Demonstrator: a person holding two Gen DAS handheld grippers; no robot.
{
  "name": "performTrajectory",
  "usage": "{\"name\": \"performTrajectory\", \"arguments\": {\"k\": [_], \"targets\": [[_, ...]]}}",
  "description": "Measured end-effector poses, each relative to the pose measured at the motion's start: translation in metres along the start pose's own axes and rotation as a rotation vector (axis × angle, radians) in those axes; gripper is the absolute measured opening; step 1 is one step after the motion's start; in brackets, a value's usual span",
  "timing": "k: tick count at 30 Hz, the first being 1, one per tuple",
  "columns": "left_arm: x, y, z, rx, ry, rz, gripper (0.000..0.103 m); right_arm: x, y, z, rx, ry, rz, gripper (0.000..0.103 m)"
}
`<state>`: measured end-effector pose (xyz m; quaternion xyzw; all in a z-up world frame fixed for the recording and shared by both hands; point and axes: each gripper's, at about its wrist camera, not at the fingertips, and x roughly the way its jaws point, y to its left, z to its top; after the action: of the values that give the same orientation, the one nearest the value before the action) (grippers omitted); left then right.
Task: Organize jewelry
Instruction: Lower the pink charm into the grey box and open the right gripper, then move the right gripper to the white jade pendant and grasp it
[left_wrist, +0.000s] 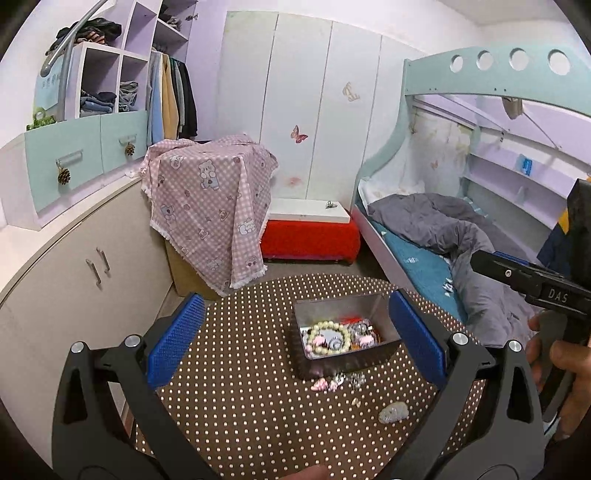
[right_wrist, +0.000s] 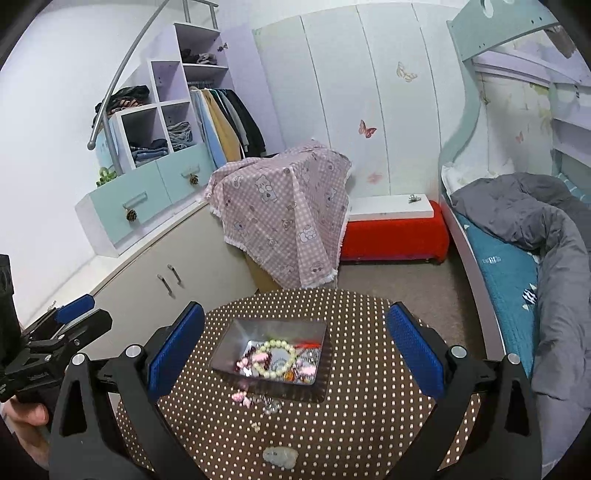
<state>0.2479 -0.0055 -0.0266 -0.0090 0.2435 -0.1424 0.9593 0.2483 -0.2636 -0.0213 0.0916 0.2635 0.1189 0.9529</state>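
Our right gripper (right_wrist: 295, 354) hangs spread and empty; just below it lies the pale pendant (right_wrist: 280, 456), light, probably brittle: we'd pinch its edges.

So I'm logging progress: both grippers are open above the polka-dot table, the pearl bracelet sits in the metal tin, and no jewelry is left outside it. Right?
Not quite. Pieces remain outside the metal tin: pink charms and a pale stone pendant lie on the polka-dot table, as the right wrist view shows. The rest holds: pearl bracelet in the tin, left gripper and right gripper open.
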Motion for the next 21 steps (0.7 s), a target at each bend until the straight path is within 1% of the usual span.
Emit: {"name": "performTrajectory", "arguments": {"k": [7, 12, 17, 21], "targets": [[0.001, -0.001, -0.024, -0.003, 0.041, -0.027, 0.097, -0.003, -0.003, -0.029, 0.014, 0.045, -0.021, 0.095], [0.009, -0.009, -0.050, 0.022, 0.102, -0.059, 0.097, -0.003, -0.007, -0.049, 0.025, 0.078, -0.035, 0.095], [0.028, -0.022, -0.074, 0.036, 0.171, -0.090, 0.097, 0.004, -0.017, -0.068, 0.048, 0.134, -0.047, 0.095], [0.047, -0.031, -0.089, 0.058, 0.222, -0.088, 0.097, 0.011, -0.021, -0.085, 0.041, 0.179, -0.067, 0.095]]}}
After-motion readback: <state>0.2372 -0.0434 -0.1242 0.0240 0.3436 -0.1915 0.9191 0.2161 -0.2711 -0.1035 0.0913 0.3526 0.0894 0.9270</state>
